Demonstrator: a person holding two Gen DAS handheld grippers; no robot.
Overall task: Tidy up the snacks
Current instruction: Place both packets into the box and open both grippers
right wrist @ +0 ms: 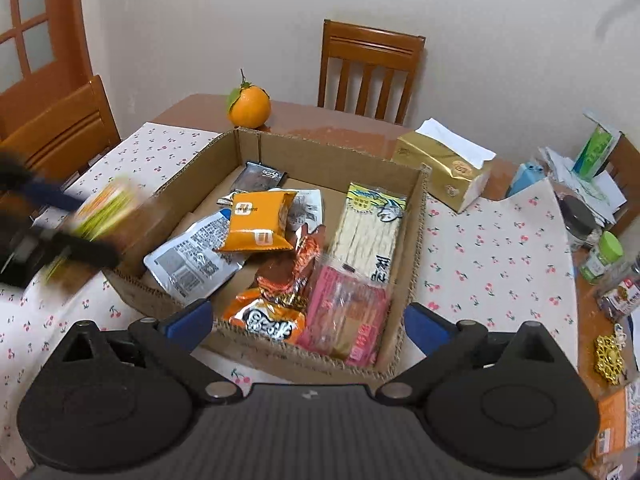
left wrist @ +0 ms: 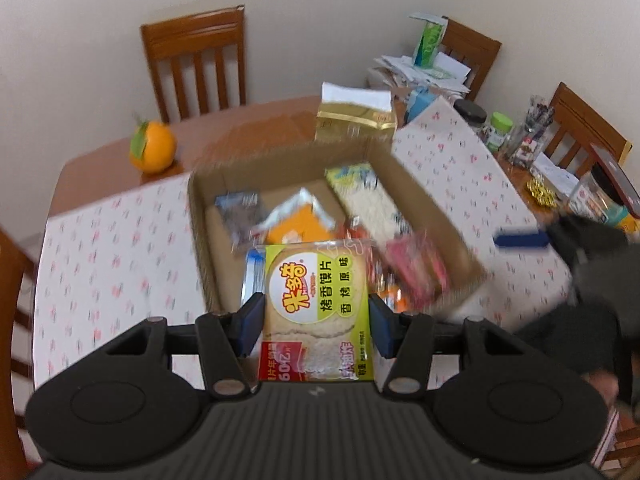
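left gripper (left wrist: 316, 322): pressed onto a green and yellow snack pack (left wrist: 320, 304); the pack is pinched from both sides by the blue pads (left wrist: 250, 322).
snack pack: held up in the air, just over the near edge of the cardboard box (left wrist: 200, 216). from the right wrist view it is seen as a blur (right wrist: 106, 208) at the box's left wall.
right gripper (right wrist: 308, 322): spread wide, with nothing pinched. the near wall of the box is seen between its blue pads (right wrist: 190, 318), but it is not touched by them.
cardboard box: set on a white cloth with little red cherries (right wrist: 492, 256), in the middle of the brown table (right wrist: 320, 120). its top is open.
inside the box: an orange pack (right wrist: 258, 222) is laid near the middle. a long pale pack with a fish picture (right wrist: 370, 228) is laid along the right wall. a pink pack (right wrist: 348, 320) is tucked in the near right corner. a white pack (right wrist: 192, 258) is leaned at the left wall. a dark pack (right wrist: 262, 176) is placed near the far wall. a shiny orange-brown pack (right wrist: 276, 308) is found by the near wall.
orange fruit (right wrist: 249, 106): stood on the table behind the box's far left corner.
gold tissue pack (right wrist: 444, 170): put behind the box's far right corner.
jars and papers (right wrist: 592, 236): piled well to the right of the box.
chair (right wrist: 370, 72): pushed in at the table behind the box.
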